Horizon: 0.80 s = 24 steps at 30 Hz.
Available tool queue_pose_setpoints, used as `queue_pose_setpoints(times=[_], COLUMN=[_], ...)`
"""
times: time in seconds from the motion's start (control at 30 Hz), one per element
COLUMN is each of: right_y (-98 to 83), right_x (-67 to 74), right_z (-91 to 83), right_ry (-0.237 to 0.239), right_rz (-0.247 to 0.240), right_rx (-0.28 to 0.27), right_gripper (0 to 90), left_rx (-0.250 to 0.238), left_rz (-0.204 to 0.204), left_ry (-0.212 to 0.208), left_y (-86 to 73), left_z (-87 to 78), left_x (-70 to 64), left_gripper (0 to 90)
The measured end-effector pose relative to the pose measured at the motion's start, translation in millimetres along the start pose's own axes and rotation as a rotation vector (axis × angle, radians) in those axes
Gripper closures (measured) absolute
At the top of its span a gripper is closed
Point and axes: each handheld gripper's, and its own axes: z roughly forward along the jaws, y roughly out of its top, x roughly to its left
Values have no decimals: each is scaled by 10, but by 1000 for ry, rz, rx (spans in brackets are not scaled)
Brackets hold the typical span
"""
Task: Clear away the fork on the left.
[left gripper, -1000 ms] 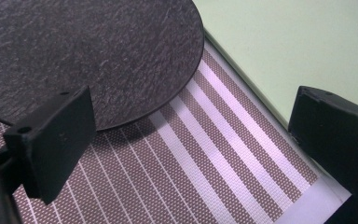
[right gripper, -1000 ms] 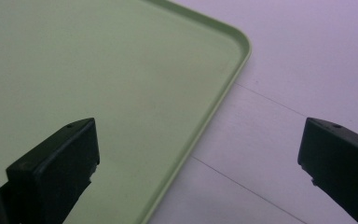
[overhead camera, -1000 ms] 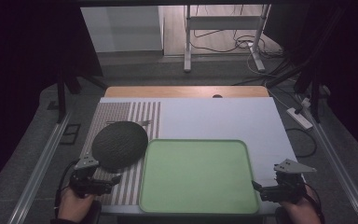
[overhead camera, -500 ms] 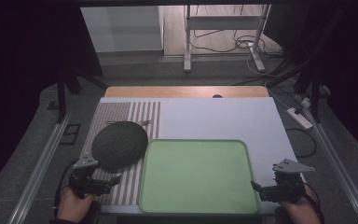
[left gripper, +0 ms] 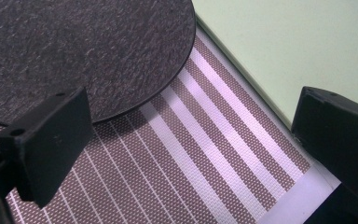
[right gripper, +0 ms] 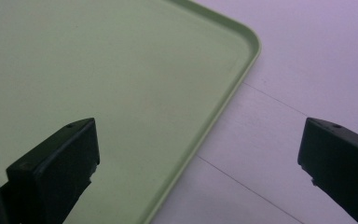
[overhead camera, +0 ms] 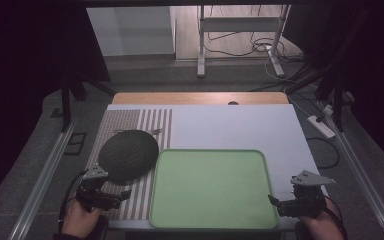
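A dark round textured plate [overhead camera: 128,154] lies on a brown-and-white striped placemat [overhead camera: 130,122] at the table's left. Beside it to the right sits an empty light green tray [overhead camera: 212,187]. My left gripper [overhead camera: 123,195] hovers open near the front edge, just in front of the plate. Between its jaws, the left gripper view has the plate's rim [left gripper: 84,51], the placemat [left gripper: 200,158] and the tray's edge [left gripper: 298,42]. My right gripper [overhead camera: 273,201] is open at the tray's front right corner. Its jaws straddle the tray's rim [right gripper: 223,107] in the right gripper view.
The white table top [overhead camera: 240,125] stretches behind and to the right of the tray. A small thin object [overhead camera: 152,131] lies on the placemat at the plate's far edge. A wooden strip [overhead camera: 200,98] borders the back. Metal rails run along both sides.
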Motion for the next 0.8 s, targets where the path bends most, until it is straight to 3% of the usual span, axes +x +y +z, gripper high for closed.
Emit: queue_pose_setpoints(times=[0.43,0.6,0.8], right_y=[3,3,4], right_x=[6,8,10], right_z=[8,9,11], right_ry=[-3,-1,0], right_rz=[-5,-9,-11], right_rx=[10,10,12], right_gripper=[0,0,0], left_rx=[1,-6,1], left_rz=[17,0,13], left_ry=[-7,-41,-59], left_y=[77,106,174], left_z=[55,83,143], left_x=[33,79,135], left_gripper=[0,0,0])
